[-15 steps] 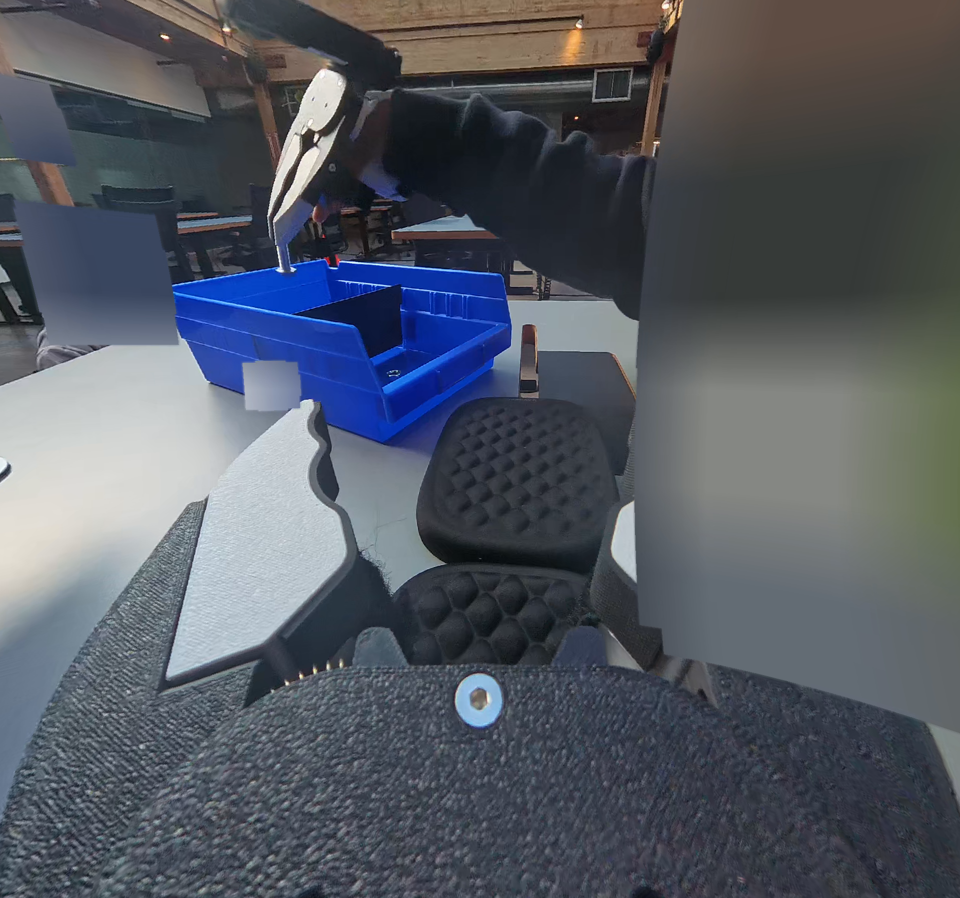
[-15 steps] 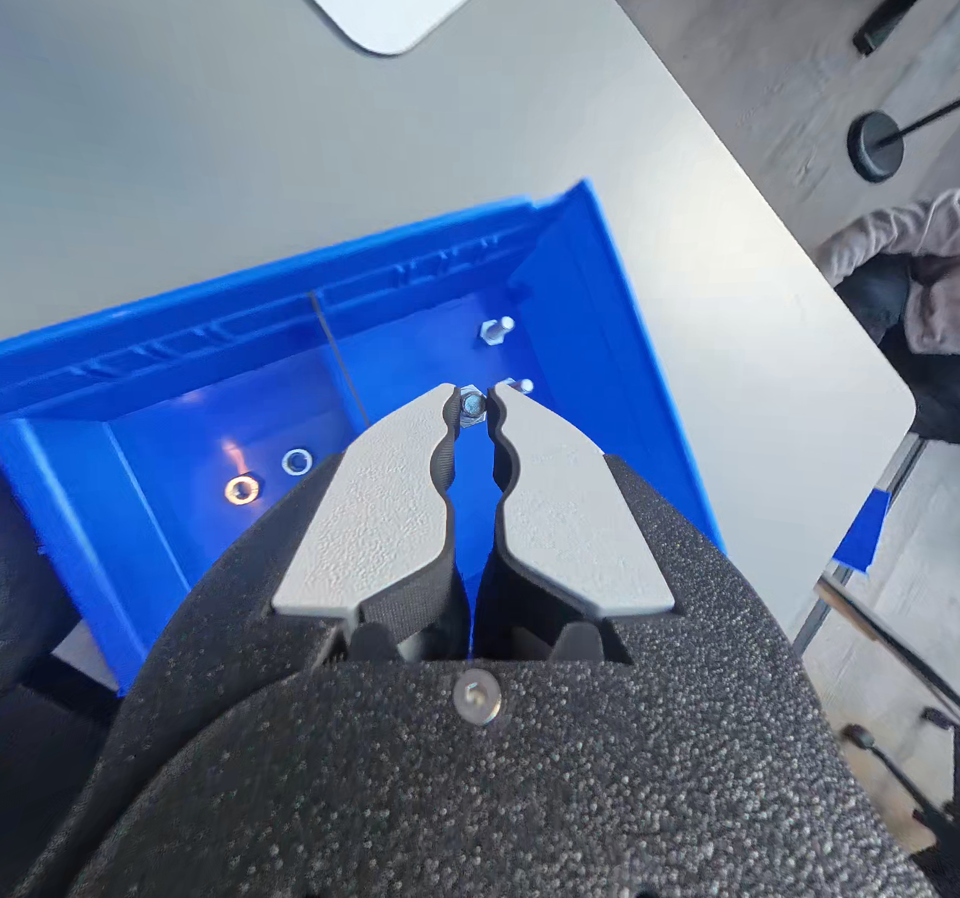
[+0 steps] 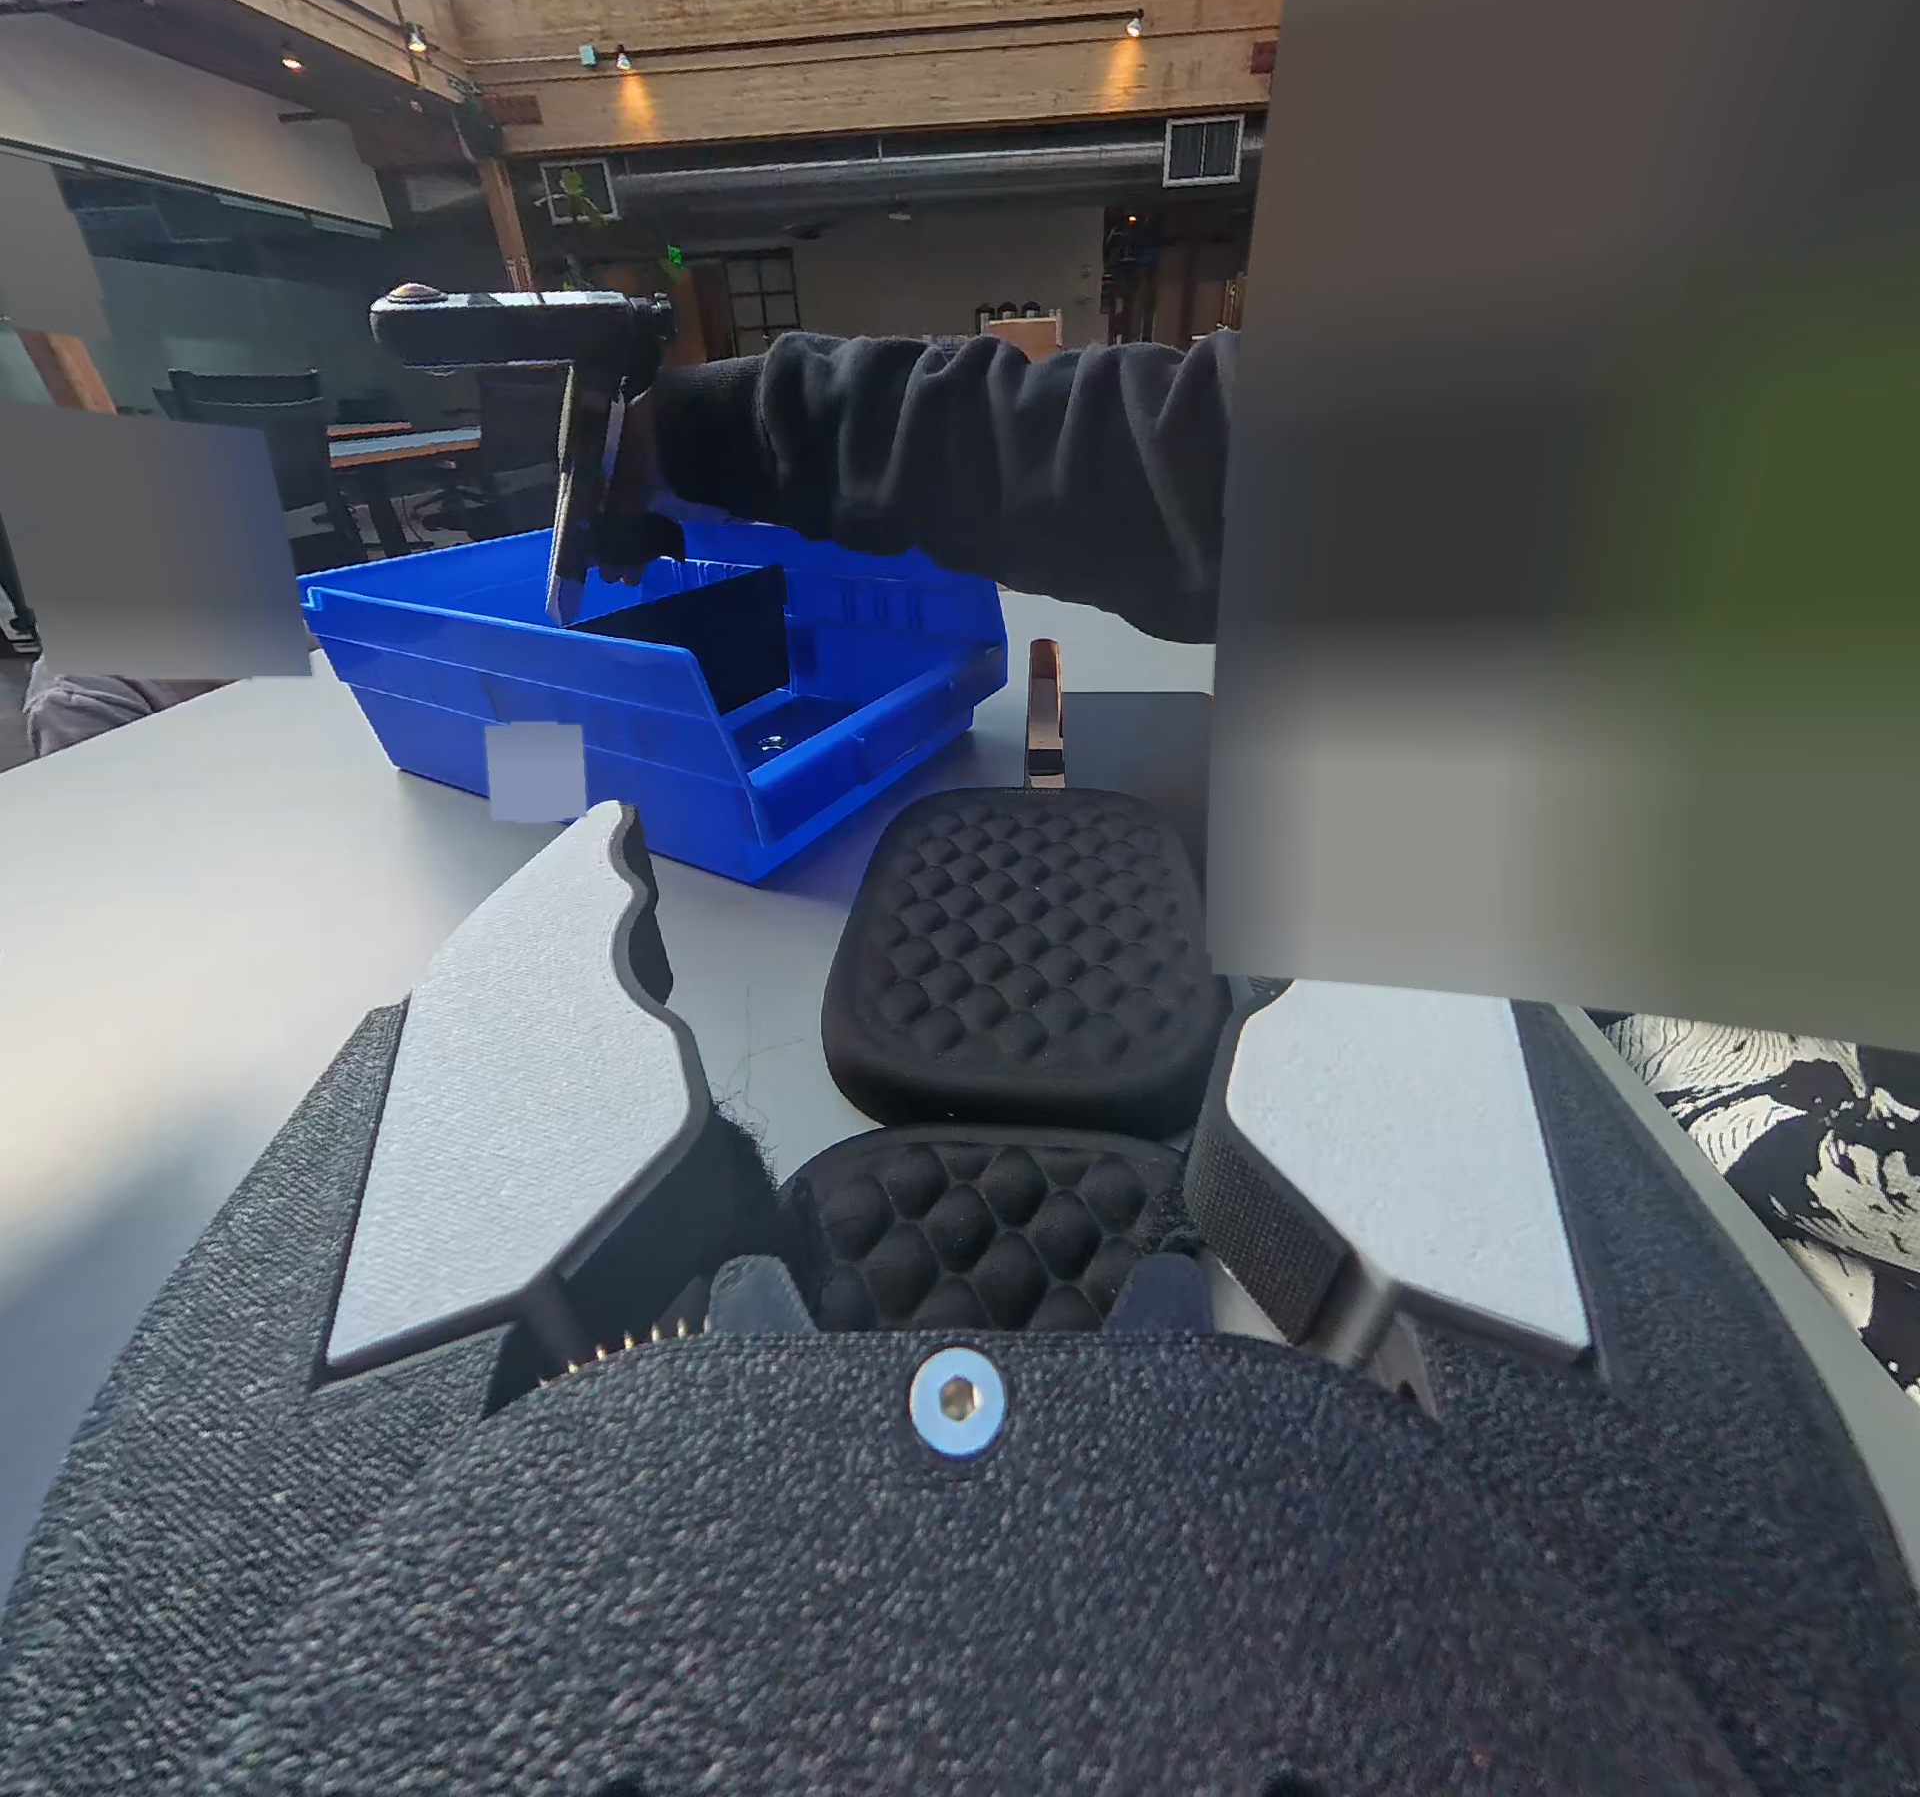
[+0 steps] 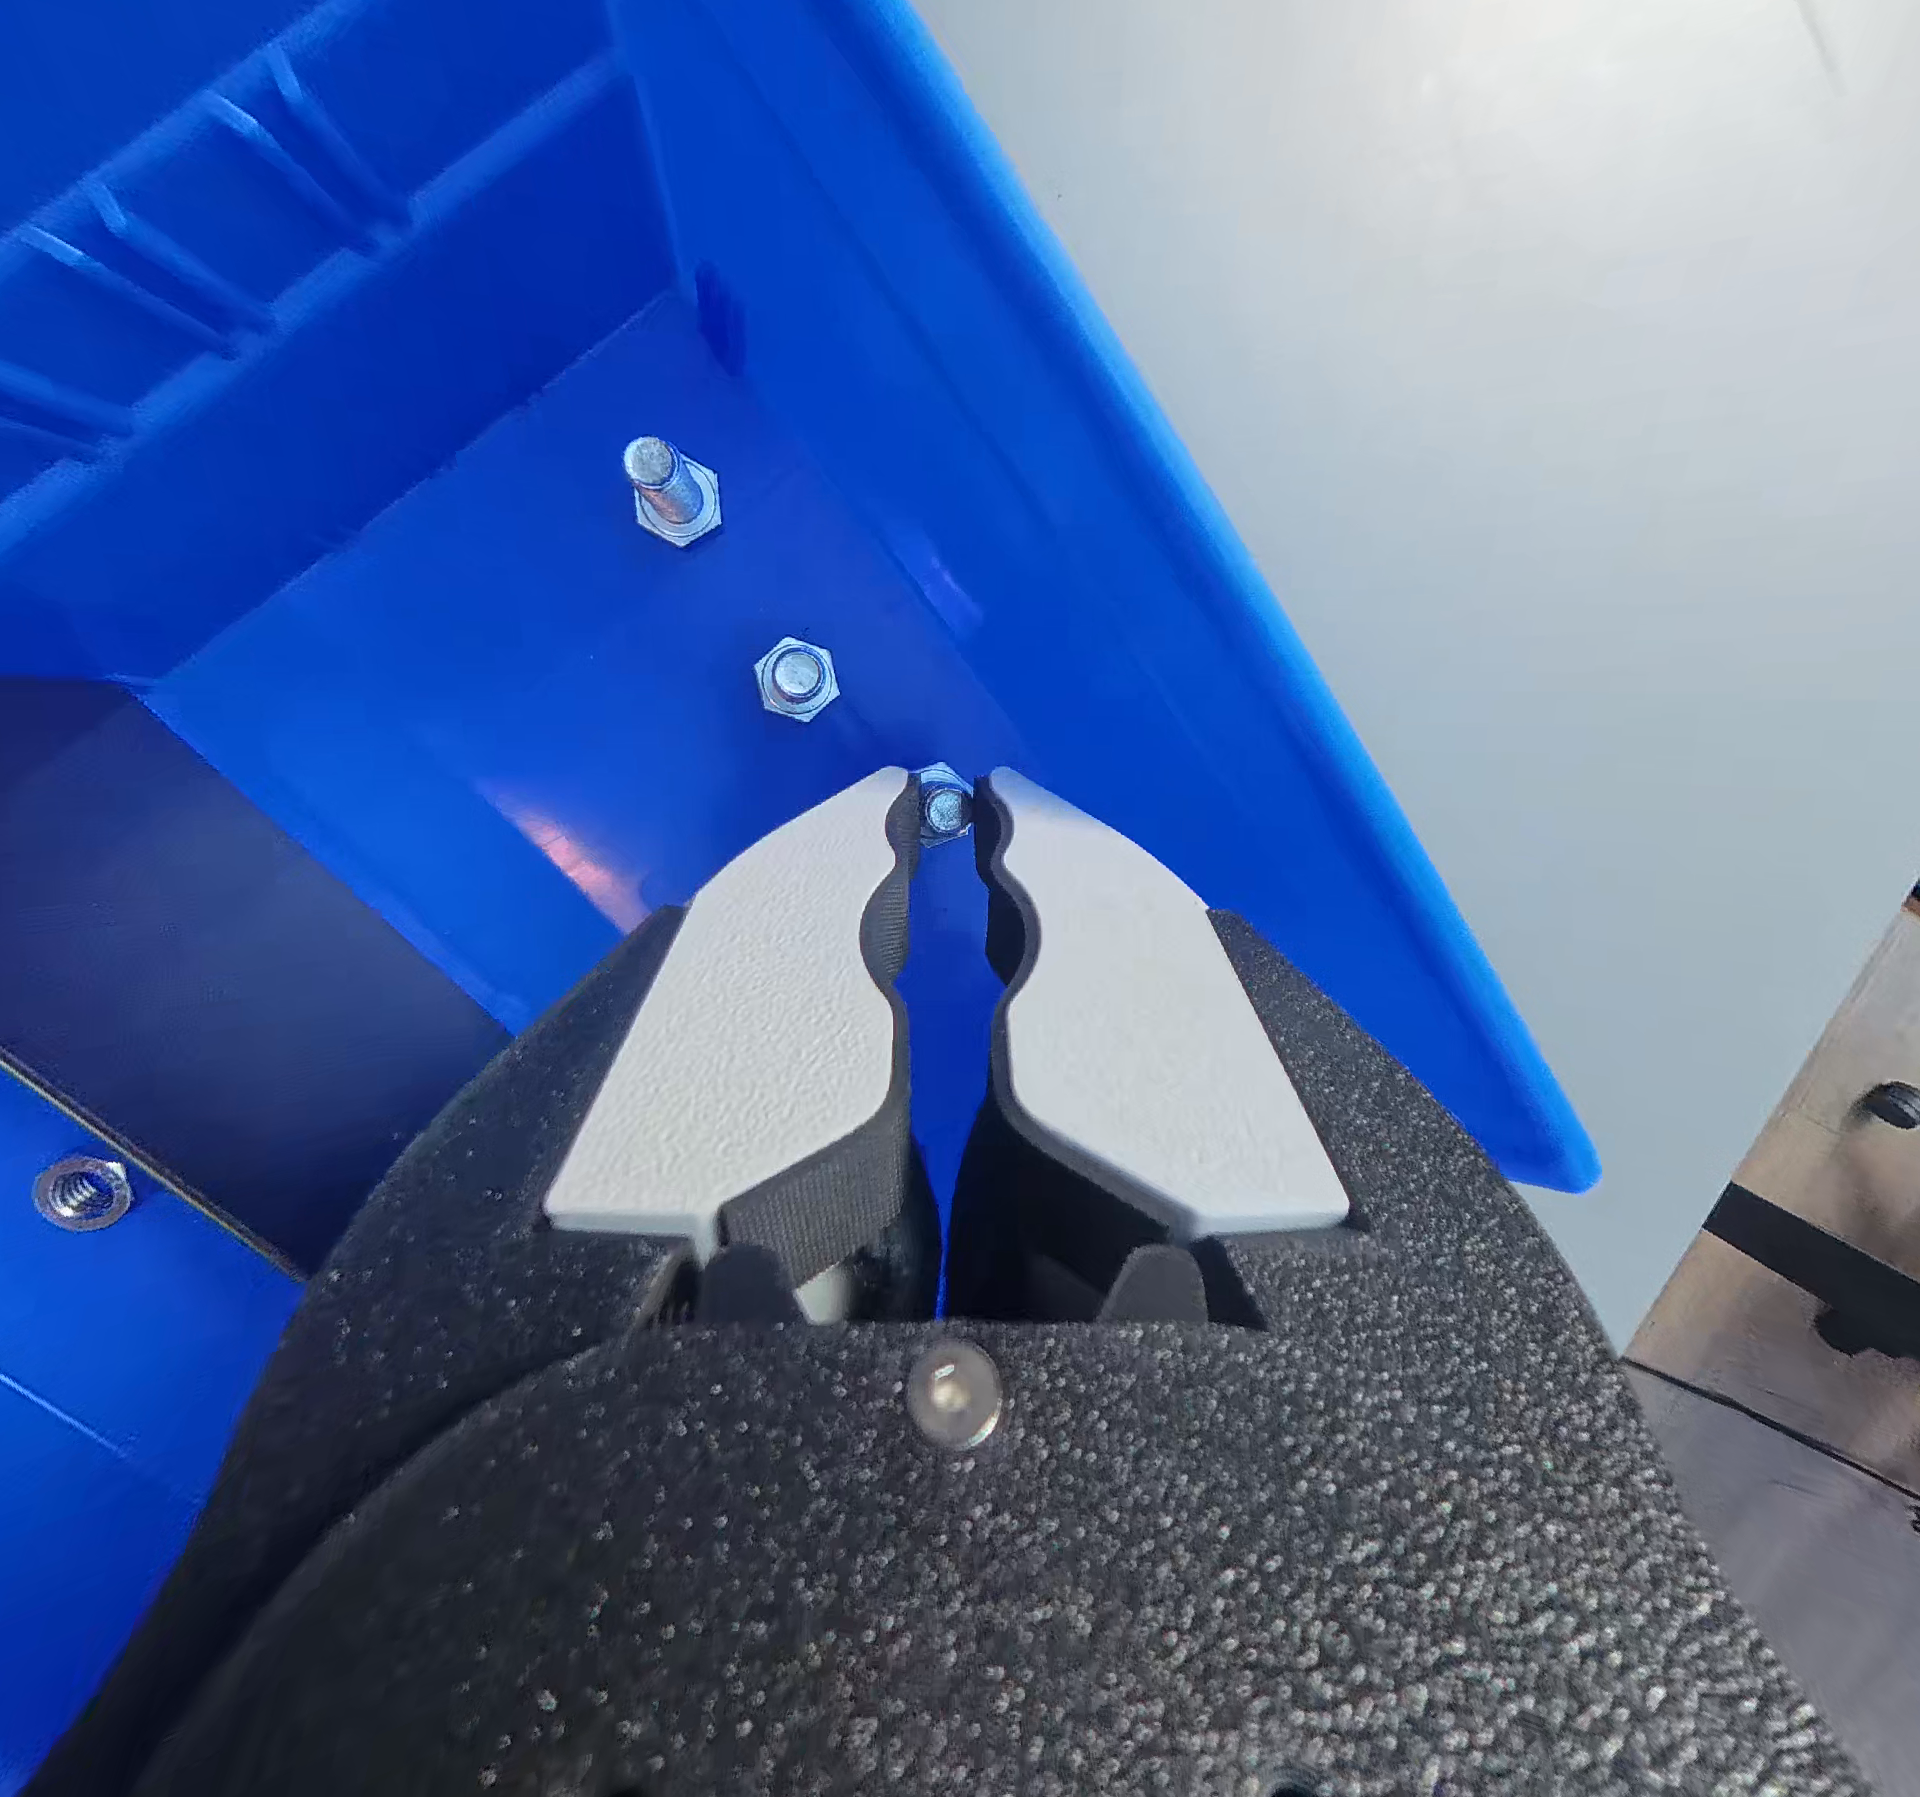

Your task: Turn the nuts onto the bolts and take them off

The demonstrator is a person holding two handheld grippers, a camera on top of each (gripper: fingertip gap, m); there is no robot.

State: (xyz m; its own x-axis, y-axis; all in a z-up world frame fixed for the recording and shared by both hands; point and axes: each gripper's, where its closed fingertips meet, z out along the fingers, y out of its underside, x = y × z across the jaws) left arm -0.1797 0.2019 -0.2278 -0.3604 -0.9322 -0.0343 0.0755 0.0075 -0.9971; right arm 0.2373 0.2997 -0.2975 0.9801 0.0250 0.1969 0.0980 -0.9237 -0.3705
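A blue bin (image 4: 1195, 521) holds silver bolts (image 4: 670, 492), beside a black dimple-patterned pad (image 3: 1023, 958) on a grey table (image 3: 208, 916).

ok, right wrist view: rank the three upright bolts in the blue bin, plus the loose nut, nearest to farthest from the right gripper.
1. Silver bolt between the jaws.
2. Middle hex-nutted bolt, just beyond.
3. Tall far bolt and loose silver nut, lower left past the divider: too close to call.
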